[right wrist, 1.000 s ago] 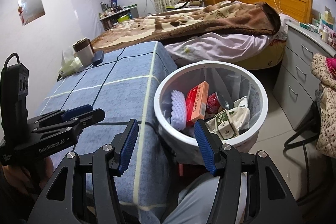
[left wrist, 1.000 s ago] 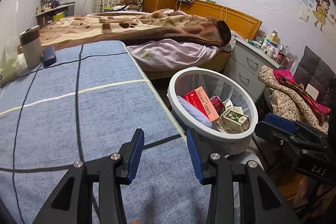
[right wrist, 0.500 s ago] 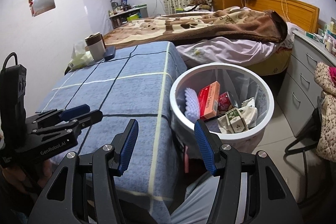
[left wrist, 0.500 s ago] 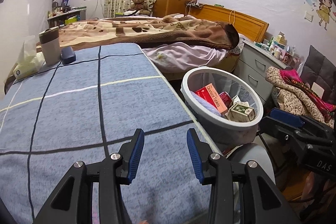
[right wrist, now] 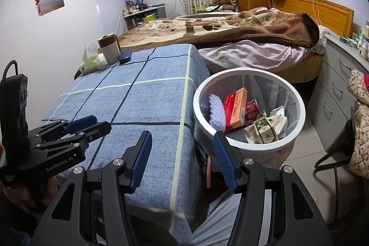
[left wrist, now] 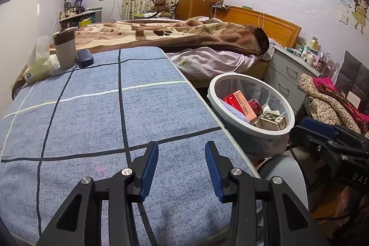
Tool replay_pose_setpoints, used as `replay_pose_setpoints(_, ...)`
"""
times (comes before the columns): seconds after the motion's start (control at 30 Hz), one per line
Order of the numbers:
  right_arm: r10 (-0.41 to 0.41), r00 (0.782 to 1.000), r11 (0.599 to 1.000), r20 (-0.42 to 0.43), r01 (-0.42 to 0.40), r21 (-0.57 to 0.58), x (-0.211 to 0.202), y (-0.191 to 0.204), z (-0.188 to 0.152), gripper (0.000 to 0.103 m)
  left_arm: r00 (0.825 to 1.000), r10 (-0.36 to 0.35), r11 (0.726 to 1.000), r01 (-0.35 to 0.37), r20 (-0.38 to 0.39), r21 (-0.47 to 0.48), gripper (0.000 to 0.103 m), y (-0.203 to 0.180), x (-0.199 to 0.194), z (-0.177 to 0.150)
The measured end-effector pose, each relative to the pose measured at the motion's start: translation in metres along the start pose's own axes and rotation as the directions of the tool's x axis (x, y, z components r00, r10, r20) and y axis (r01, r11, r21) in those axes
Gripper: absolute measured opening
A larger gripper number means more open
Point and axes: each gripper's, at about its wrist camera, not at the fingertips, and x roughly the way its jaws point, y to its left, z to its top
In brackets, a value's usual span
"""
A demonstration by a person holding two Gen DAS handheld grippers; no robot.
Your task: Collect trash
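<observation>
Between the spread jaws of the left gripper lies only the blue checked tablecloth of the table; the blue pads stand wide apart and hold nothing. Ahead and to the right of these jaws, just off the table's edge, stands the round white plastic trash bin. Inside it lie a red "Cilostazol Tablets" box, a red can, a lilac bumpy sponge, a green-and-white drink carton and crumpled white paper.

Jaws of the right gripper are likewise wide and empty, hovering over the table's near corner, with the bin just ahead of the right-hand pad. Far ahead and to the left of both pairs of jaws, at the table's back corner, stand a grey tumbler with a brown band, a dark blue case touching its base, and a tissue pack.
</observation>
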Motion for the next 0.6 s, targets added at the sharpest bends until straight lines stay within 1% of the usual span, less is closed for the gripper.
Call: replay_pose_setpoints(0.6, -0.001, 1.000, 1.000, -0.008, 0.001, -0.002, 0.0025, 0.0029, -0.0014, 0.057, 1.000, 0.008, 1.000, -0.008, -0.006, -0.013, 0.042, 0.0029, 0.0013, 0.0005)
